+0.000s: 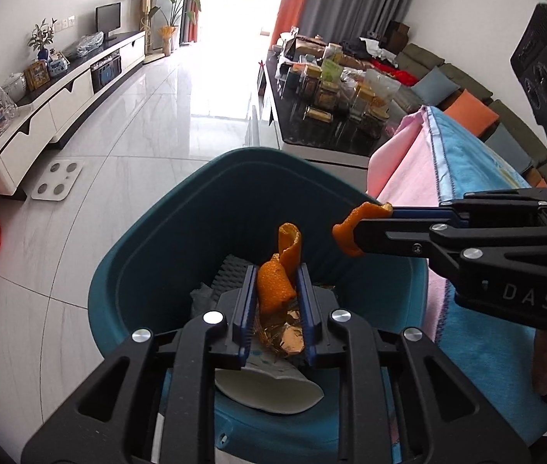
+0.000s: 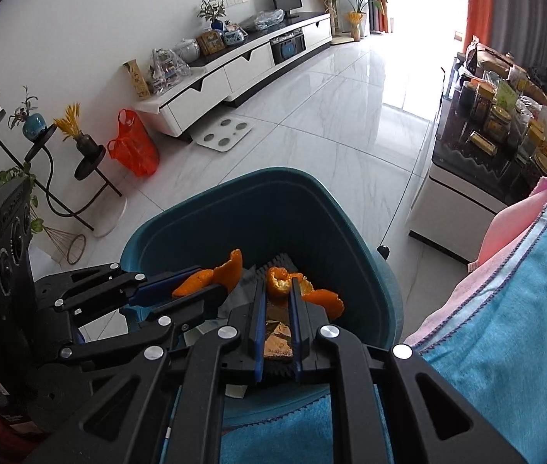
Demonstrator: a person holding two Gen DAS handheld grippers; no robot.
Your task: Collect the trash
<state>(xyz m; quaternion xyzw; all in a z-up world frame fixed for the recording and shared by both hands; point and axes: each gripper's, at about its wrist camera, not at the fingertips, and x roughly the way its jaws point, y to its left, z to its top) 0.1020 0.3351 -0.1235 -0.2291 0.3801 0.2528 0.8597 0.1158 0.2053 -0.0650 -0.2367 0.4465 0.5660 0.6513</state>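
A teal trash bin (image 1: 180, 208) stands on the floor beside the towel-covered table; it also shows in the right wrist view (image 2: 234, 208). My left gripper (image 1: 275, 270) is shut on a curled orange peel (image 1: 279, 270) and holds it over the bin's opening. My right gripper (image 2: 278, 284) is shut on another orange peel (image 2: 279, 284), also over the bin. Each gripper shows in the other view, the right (image 1: 366, 228) with its peel (image 1: 346, 232), the left (image 2: 211, 278) with its peel (image 2: 219, 276). Inside the bin lie gold foil (image 1: 285, 336), a white paper cup (image 1: 273, 386) and dark wrappers.
A blue and pink towel (image 1: 478, 193) covers the table at right (image 2: 524, 294). A dark coffee table with jars (image 1: 331, 108) stands beyond. A white TV cabinet (image 1: 60, 104), a white scale (image 1: 58, 179), an orange bag (image 2: 132, 147) and plant stands (image 2: 41, 162) stand along the wall.
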